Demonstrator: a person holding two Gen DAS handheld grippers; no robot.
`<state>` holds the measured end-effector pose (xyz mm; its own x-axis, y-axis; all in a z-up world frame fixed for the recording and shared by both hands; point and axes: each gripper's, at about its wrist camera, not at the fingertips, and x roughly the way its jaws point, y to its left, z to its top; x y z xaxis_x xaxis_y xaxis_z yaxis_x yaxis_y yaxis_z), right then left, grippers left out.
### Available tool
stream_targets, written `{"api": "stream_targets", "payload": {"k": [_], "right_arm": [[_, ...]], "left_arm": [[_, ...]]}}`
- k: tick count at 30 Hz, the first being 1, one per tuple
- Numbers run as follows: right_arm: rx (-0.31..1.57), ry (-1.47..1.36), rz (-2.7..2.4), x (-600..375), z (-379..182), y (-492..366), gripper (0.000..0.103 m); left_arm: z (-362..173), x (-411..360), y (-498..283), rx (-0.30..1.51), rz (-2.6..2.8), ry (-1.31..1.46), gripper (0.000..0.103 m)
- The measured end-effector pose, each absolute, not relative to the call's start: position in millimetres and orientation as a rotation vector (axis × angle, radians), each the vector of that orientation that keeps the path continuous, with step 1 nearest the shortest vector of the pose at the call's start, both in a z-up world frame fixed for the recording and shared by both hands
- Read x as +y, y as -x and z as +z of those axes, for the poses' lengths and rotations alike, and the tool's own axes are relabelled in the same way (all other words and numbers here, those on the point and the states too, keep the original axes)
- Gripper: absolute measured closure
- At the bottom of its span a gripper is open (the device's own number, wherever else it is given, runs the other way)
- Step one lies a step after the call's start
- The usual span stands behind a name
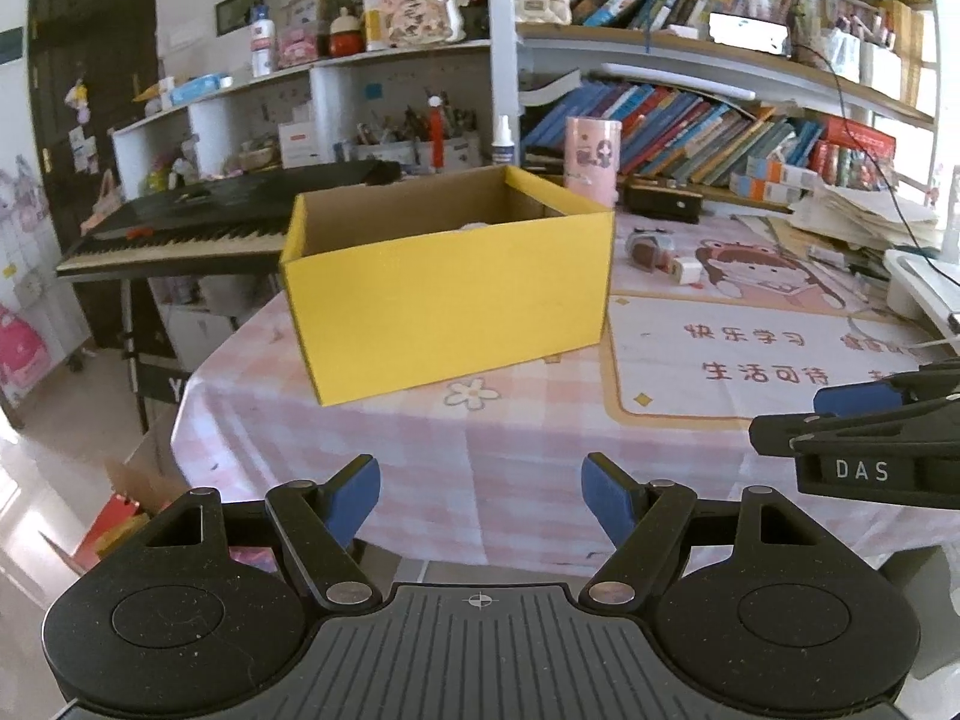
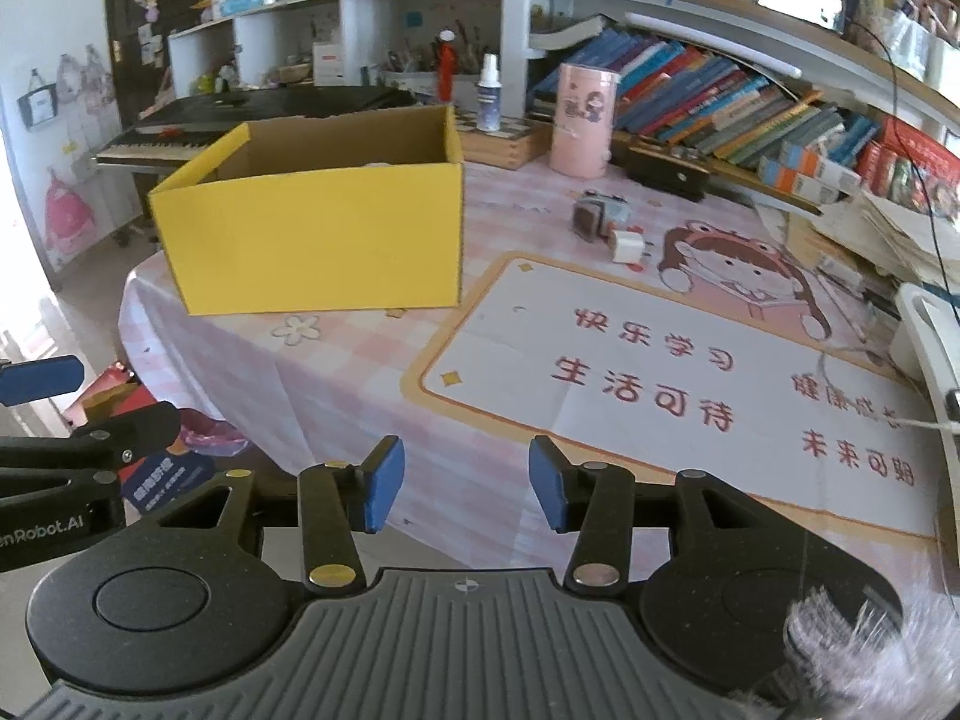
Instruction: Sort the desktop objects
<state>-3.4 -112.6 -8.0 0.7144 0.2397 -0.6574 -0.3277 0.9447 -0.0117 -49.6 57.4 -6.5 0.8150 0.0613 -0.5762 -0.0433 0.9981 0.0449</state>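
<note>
Two small things are left out on the desk, a watch and a white plug side by side right of the yellow box, which shows something pale inside. Both tongs, left and right, gape empty over the near edge, with clear cloth ahead and clutter crowding the far-right side.

Black claw, blue pads, perhaps fuzzy sleeve.

a round table is covered by a pink checked cloth. behind it, white shelves are crowded with bottles and ornaments, and slanting books are packed on wooden shelves. a keyboard is set before a dark door. daylight is thrown across the pale floor.
</note>
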Motion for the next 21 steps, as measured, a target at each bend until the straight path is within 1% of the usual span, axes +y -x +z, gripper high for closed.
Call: {"api": "stream_targets", "payload": {"k": [3,8,21], "right_arm": [[0.715,0.125,0.295,-117,-9,3,0.059],[0.717,0.123,0.264,-123,-10,3,0.055],[0.744,0.092,0.203,-142,-14,-10,0.054]], "left_arm": [[-7,53,46,0.613,0.031,-0.037,0.027],[-8,48,41,0.613,-0.001,-0.04,0.027],[-11,33,25,0.617,-0.052,-0.058,0.027]]}}
